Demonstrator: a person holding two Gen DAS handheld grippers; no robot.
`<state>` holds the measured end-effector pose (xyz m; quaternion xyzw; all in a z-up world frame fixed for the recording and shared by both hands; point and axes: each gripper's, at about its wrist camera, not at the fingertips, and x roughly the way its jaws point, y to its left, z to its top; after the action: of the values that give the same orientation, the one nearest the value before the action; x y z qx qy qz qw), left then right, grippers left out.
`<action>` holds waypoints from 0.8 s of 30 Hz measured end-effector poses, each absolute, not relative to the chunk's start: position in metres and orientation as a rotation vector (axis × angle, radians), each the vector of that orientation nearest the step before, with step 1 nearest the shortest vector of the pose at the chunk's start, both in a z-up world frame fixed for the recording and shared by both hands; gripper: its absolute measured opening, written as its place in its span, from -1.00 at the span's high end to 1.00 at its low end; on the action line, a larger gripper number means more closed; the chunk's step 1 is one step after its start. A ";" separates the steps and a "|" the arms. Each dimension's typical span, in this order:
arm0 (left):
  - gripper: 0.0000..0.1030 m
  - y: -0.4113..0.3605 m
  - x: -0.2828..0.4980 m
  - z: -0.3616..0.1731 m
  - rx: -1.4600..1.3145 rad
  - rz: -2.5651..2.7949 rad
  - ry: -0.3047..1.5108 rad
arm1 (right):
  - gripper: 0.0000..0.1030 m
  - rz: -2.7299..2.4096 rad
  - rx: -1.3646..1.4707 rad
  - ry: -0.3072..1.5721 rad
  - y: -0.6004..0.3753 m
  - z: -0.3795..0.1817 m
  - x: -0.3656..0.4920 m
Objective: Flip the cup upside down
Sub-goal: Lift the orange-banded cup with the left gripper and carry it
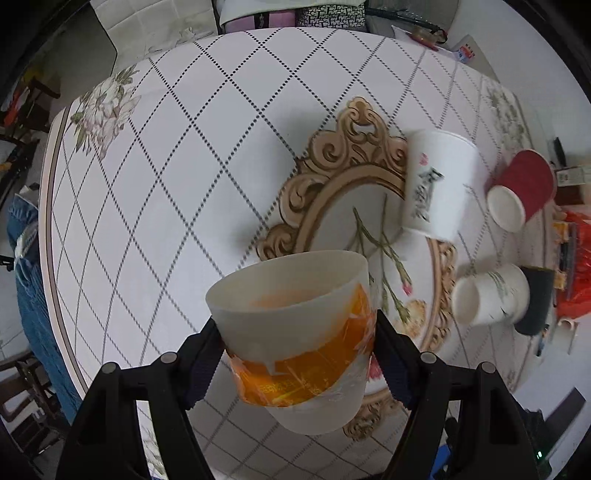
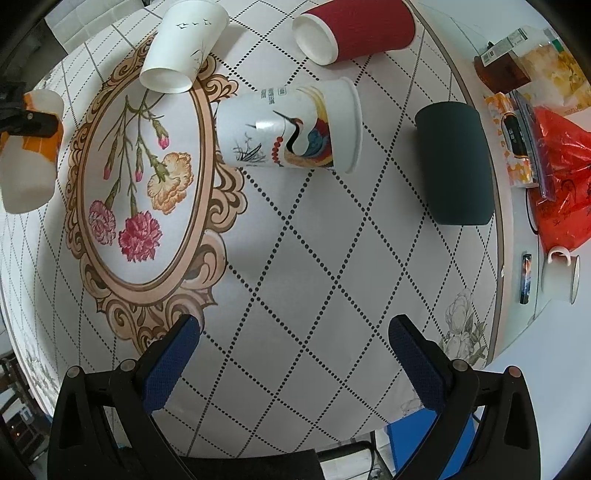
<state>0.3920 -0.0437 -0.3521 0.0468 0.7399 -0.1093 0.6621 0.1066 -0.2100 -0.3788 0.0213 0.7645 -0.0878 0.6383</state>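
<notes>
Left gripper (image 1: 299,354) pinches the orange-and-white paper cup (image 1: 295,332) across its mid-wall, 1 blue pad (image 1: 201,363) on each side. In the left wrist view the cup sits at 6 o'clock, lifted off the round table with diamond-dotted cloth (image 1: 177,155), open end away from the camera. In the right wrist view the same cup shows at 9 o'clock, held clear of the cloth.

Right gripper (image 2: 293,354) is spread wide and carries nothing; it hangs over bare cloth at 6 o'clock.

Other cups, right wrist view: white paper cup with bird print (image 2: 184,46) at 11 o'clock, red ribbed paper cup (image 2: 354,31) at 12 o'clock, white paper cup with crane picture (image 2: 291,127) near centre on its side, dark green cup (image 2: 456,162) at 2 o'clock.

Judgement: step in hand is the turn-over, not yet finished.

Advice for the step:
- Roll the wrist until the rim faces straight down.
- Keep pinch pressure light; the paper wall looks easily dented.
- Lower over bare cloth, apart from the crane cup.
- Set the rim flat all round before the pads part, or the cup may tip.
</notes>
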 end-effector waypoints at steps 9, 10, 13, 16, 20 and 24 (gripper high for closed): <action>-0.43 -0.063 0.301 -0.326 0.067 -0.282 1.719 | -1.00 -0.144 0.021 1.745 -0.220 -0.372 0.070; -0.44 -0.067 0.292 -0.329 0.066 -0.284 1.727 | -1.00 -0.136 0.014 1.746 -0.224 -0.371 0.063; -0.43 -0.079 0.264 -0.339 0.050 -0.282 1.760 | -1.00 -0.113 -0.012 1.755 -0.236 -0.372 0.045; -0.43 -0.093 0.235 -0.350 0.027 -0.281 1.798 | -1.00 -0.088 -0.046 1.763 -0.251 -0.375 0.022; -0.43 -0.118 0.201 -0.364 0.027 -0.275 1.815 | -1.00 -0.074 -0.066 1.776 -0.273 -0.381 -0.007; -0.44 -0.139 0.180 -0.381 0.029 -0.261 1.823 | -1.00 -0.066 -0.072 1.794 -0.298 -0.391 -0.033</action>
<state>0.1798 -0.1393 -0.3808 0.0125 0.7881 -0.1129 0.6050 -0.0334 -0.2982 -0.3911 -0.0315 0.7811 -0.0287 0.6229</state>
